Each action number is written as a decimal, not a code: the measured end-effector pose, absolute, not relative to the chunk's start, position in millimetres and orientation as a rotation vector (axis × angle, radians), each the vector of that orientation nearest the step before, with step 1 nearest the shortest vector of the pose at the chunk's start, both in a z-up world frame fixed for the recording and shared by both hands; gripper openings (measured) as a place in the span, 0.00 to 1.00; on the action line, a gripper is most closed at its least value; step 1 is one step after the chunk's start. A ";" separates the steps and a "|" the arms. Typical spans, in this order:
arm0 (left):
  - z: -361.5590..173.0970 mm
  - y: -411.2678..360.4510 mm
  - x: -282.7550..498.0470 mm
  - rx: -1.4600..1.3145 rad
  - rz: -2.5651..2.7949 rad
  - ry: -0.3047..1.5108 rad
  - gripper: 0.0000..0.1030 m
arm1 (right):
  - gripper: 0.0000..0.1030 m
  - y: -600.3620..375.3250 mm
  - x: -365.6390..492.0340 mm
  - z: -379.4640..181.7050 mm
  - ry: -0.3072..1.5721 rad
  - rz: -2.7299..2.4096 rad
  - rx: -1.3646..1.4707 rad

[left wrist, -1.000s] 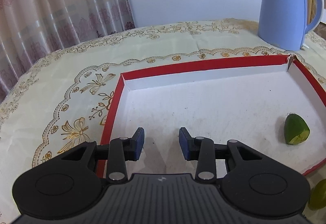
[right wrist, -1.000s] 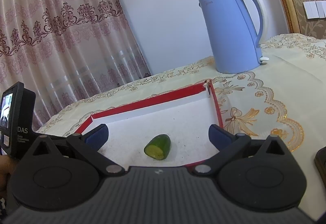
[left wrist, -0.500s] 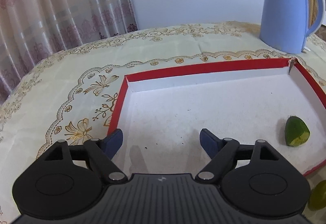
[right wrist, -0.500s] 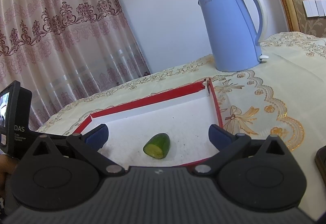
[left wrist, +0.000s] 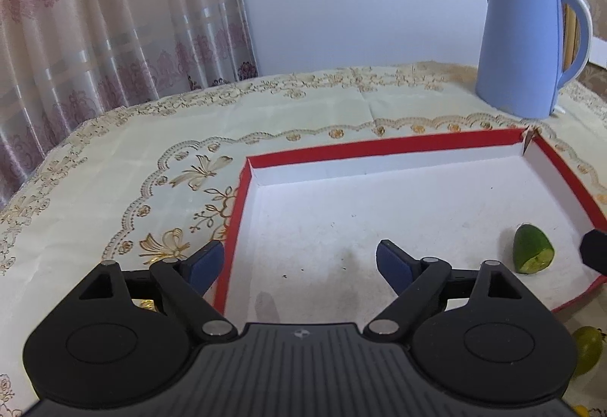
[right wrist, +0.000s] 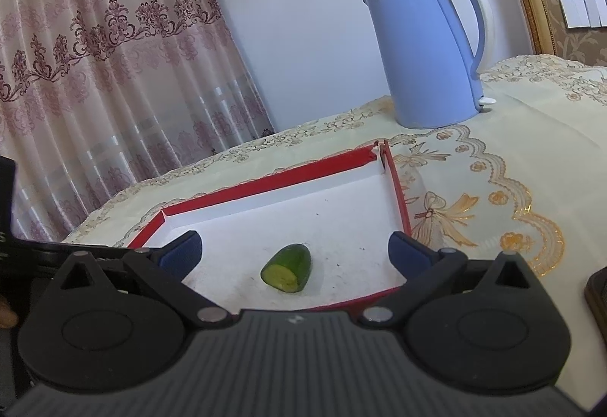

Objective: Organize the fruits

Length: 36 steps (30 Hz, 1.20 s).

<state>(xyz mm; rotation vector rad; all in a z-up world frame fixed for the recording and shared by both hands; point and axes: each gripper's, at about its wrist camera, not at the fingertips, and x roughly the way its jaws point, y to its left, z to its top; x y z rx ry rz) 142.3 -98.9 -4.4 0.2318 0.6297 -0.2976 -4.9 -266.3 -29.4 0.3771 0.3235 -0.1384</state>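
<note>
A cut green fruit piece (left wrist: 532,249) (right wrist: 288,268) lies inside a shallow white tray with a red rim (left wrist: 379,147) (right wrist: 273,181), near its front right side. My left gripper (left wrist: 299,265) hangs over the tray's near left corner; its jaws are opening, with nothing between them. My right gripper (right wrist: 294,252) stands open just behind the tray's front edge, and the fruit piece lies ahead between its fingers, untouched. A second green fruit (left wrist: 586,348) rests on the tablecloth outside the tray, at the lower right of the left wrist view.
A light blue kettle (left wrist: 527,49) (right wrist: 428,45) stands behind the tray's far right corner. The table carries a cream cloth with gold embroidery (left wrist: 114,189). A curtain (right wrist: 95,75) hangs at the left. A dark object (right wrist: 597,295) lies at the right edge.
The left gripper's jaws have spread from narrow to wide, and its view has pulled back and up slightly from the tray. The right gripper and the fruit piece have stayed put.
</note>
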 end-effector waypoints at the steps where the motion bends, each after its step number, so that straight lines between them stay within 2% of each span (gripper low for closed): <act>1: -2.2 -96.4 139.8 0.229 -0.299 0.625 0.85 | 1.00 -266.6 -4.6 -28.9 0.322 -0.138 0.378; 12: 19.8 -44.3 94.6 0.164 -0.296 0.599 0.85 | 1.00 -241.7 -50.3 -8.9 0.274 -0.109 0.285; 19: 5.6 1.3 31.7 0.162 -0.270 0.567 0.86 | 1.00 -215.3 -99.2 -22.1 0.316 -0.112 0.191; 30: -14.8 21.0 8.8 0.224 -0.209 0.551 0.86 | 1.00 -164.6 -89.1 -38.1 0.471 -0.044 0.046; 36: -21.6 16.3 6.3 0.262 -0.222 0.541 0.86 | 1.00 -165.0 -89.4 -36.6 0.484 -0.048 0.041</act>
